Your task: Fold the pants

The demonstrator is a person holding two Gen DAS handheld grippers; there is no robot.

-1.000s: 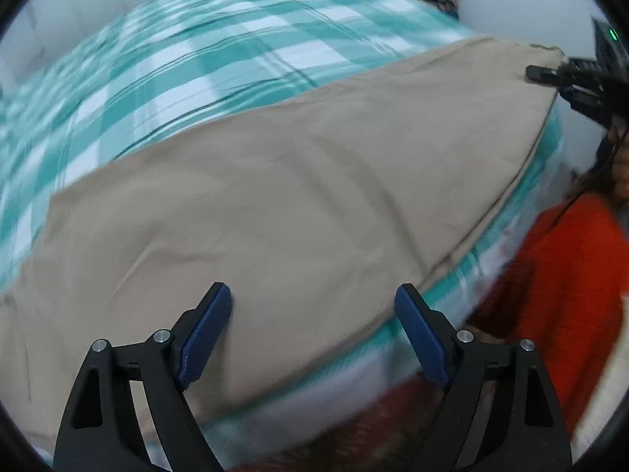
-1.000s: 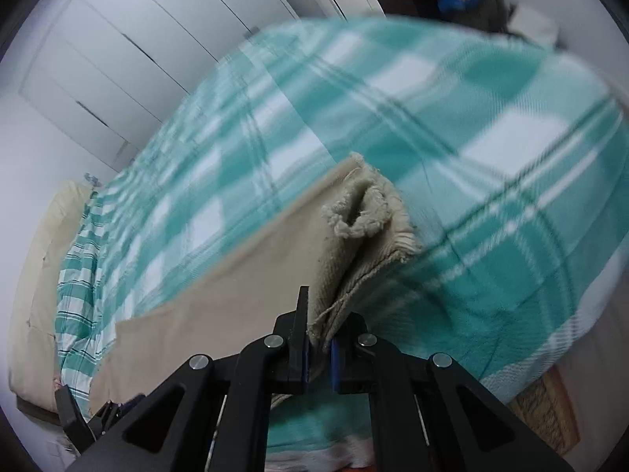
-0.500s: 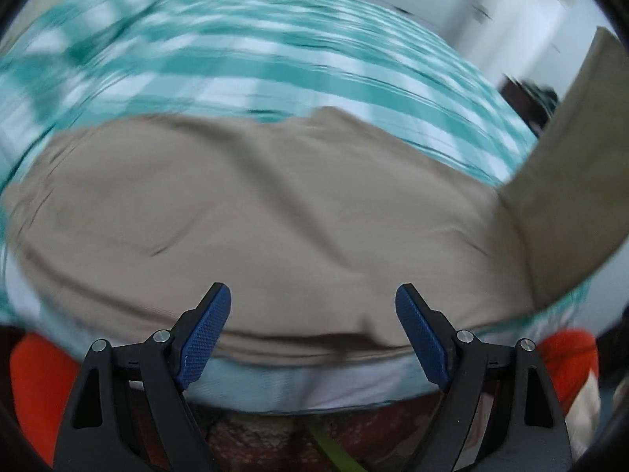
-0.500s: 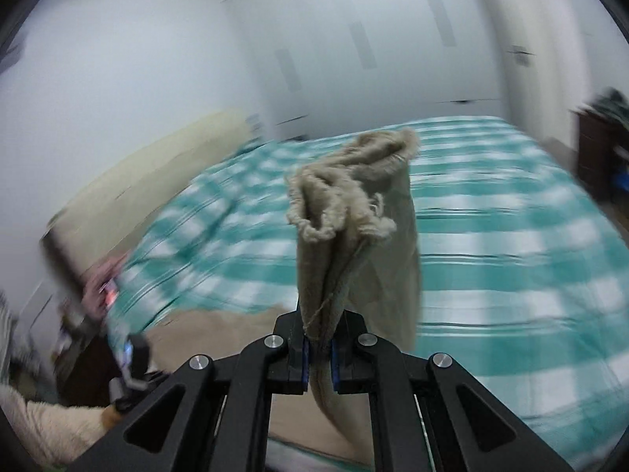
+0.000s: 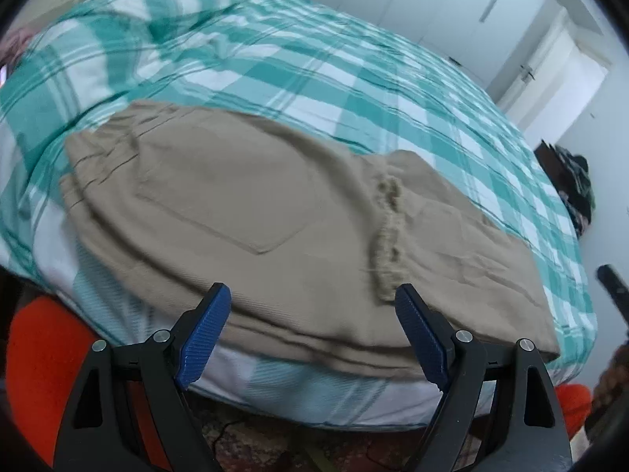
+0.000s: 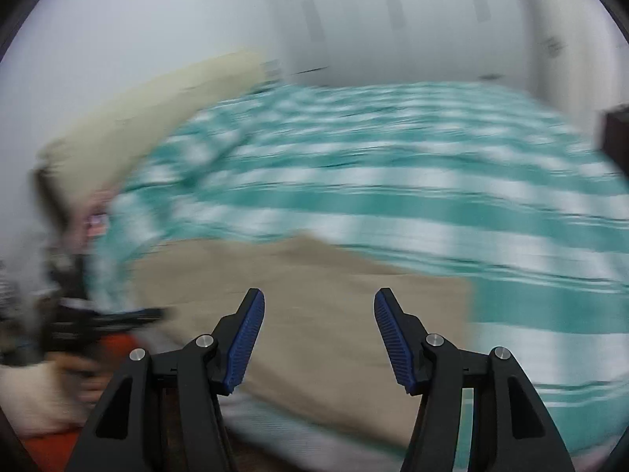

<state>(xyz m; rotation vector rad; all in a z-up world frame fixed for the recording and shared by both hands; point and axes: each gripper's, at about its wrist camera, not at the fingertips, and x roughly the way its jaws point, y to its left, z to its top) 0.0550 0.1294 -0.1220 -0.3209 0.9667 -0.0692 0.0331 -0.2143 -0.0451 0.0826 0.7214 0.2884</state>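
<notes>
Pants [image 5: 275,236]: tan, lying flat on the bed [image 5: 354,90] near its front edge, doubled over so the frayed leg hem [image 5: 387,244] lies across the upper layer, to the right of the back pocket [image 5: 224,204]. Waistband end points left. In the left wrist view I see the fold running along the mattress edge.

Left gripper [image 5: 312,330]: I read the fingers [image 5: 202,334] as spread wide, with nothing between them. They hang just off the bed's front edge, apart from the cloth.

Right gripper [image 6: 319,338]: fingers [image 6: 245,342] also spread wide, empty. This view is heavily motion-blurred; I can make out the pants [image 6: 314,314] as a tan patch below and ahead of the fingers, but no detail of folds. I cannot tell whether the fingers touch the cloth.

Surroundings: teal-and-white checked bedcover [image 5: 275,59] under the pants, wrinkled toward the top left. White wardrobe doors [image 5: 452,4] behind the bed; a door [image 5: 558,63] to the right of them. Dark pile of things [image 5: 574,185] at the far right corner of the bed. Cream headboard [image 6: 137,118] on the left in the right wrist view. Orange garment of the operator [image 5: 43,354] at lower left. Patterned rug [image 5: 298,444] below the mattress edge. Nothing lies on top of the pants.
</notes>
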